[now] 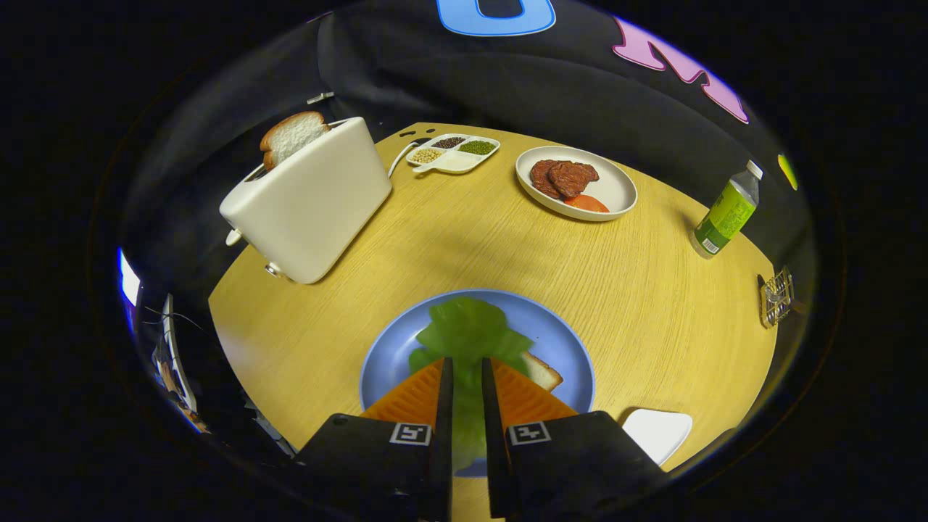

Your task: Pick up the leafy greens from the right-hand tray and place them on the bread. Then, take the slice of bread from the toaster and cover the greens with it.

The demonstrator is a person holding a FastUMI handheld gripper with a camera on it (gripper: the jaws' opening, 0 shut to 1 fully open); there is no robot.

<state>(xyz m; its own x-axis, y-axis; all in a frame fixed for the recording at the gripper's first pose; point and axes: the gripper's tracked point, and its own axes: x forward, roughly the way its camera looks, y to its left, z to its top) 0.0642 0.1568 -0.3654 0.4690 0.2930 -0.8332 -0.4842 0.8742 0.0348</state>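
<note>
Green leafy greens (pixel 467 330) are held pinched in the gripper (pixel 467 373) above the bread (pixel 542 371); the toaster (pixel 308 199) slice (pixel 292 135) remains untaken.

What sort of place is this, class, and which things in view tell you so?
Probably a staged kitchen table in a recording booth: a toaster holding bread, a plate of greens pinched by the tool, a dish of meat, black cloth behind.
</note>
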